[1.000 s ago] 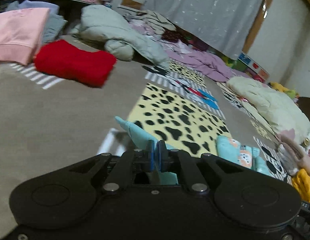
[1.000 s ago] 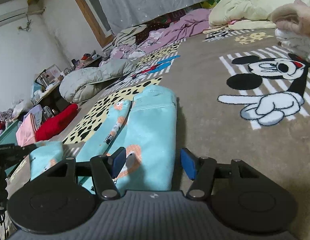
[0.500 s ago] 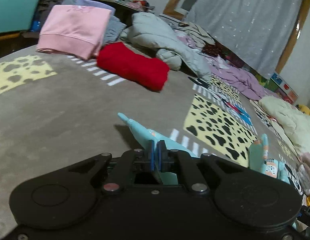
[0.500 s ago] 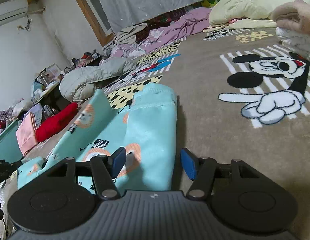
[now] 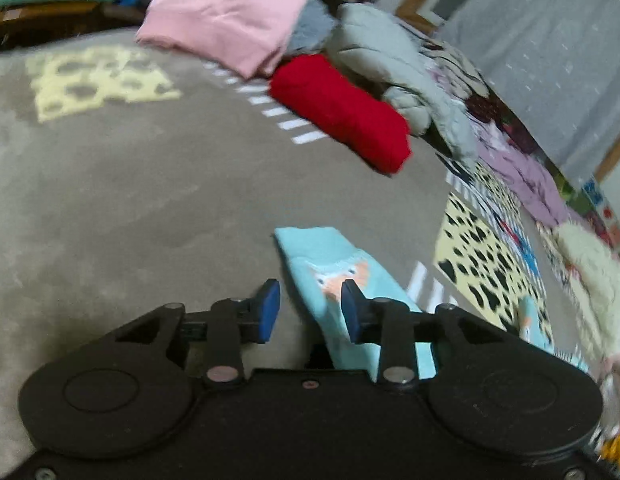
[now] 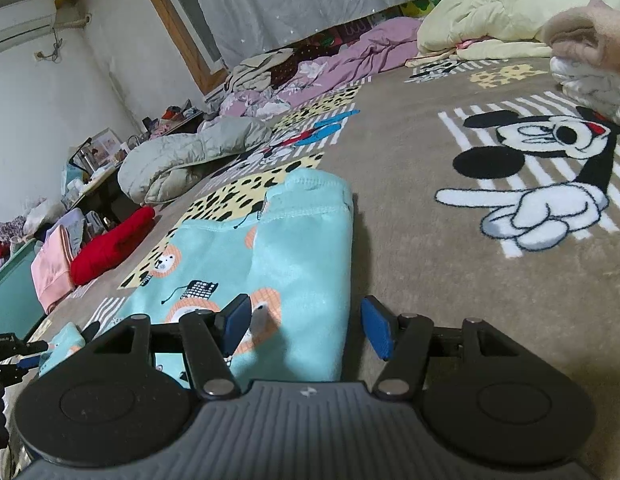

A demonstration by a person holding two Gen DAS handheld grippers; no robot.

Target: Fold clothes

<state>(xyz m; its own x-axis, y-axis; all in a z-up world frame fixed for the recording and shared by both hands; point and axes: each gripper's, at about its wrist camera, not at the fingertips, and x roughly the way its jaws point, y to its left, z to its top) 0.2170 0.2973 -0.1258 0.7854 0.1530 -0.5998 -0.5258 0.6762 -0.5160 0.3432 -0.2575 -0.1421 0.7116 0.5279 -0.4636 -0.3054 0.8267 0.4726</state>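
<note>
- Left gripper (image 5: 310, 310): blue-padded fingers (image 5: 268, 310) parted and opening; a leg end of the light blue printed trousers (image 5: 329, 272) lies between them, nearer the right pad, with neither pad clearly pressing on it.
- The trouser leg runs from under the left gripper toward 12 o'clock and ends in a hemmed cuff lying on the carpet (image 5: 130, 200); an orange animal print shows just above the fingers.
- Left wrist view, outward: a folded red garment (image 5: 341, 112) at 1 o'clock, well apart from the trousers; a folded pink garment (image 5: 226, 12) beyond it at 11 o'clock; a grey padded jacket (image 5: 401, 68) just right of the red one.
- Right gripper (image 6: 306, 328): fingers (image 6: 375, 330) stand apart without clamping; the folded body of the trousers (image 6: 294, 248) lies under and between them, its right edge near the right pad.
- In the right wrist view the trousers extend toward 12 o'clock, ending in a stitched waistband, and spread toward 9 o'clock, where the left gripper's dark frame shows at the picture's edge.
- The carpet (image 6: 449, 280) bears a cartoon mouse figure (image 6: 549, 168) at 2 o'clock and a yellow spotted patch (image 6: 246, 192) at 11 o'clock, partly under the trousers.
- Far field, right wrist view: cream bedding (image 6: 509, 12) at 1 o'clock, lilac bedclothes (image 6: 349, 56) at 12 o'clock.
</note>
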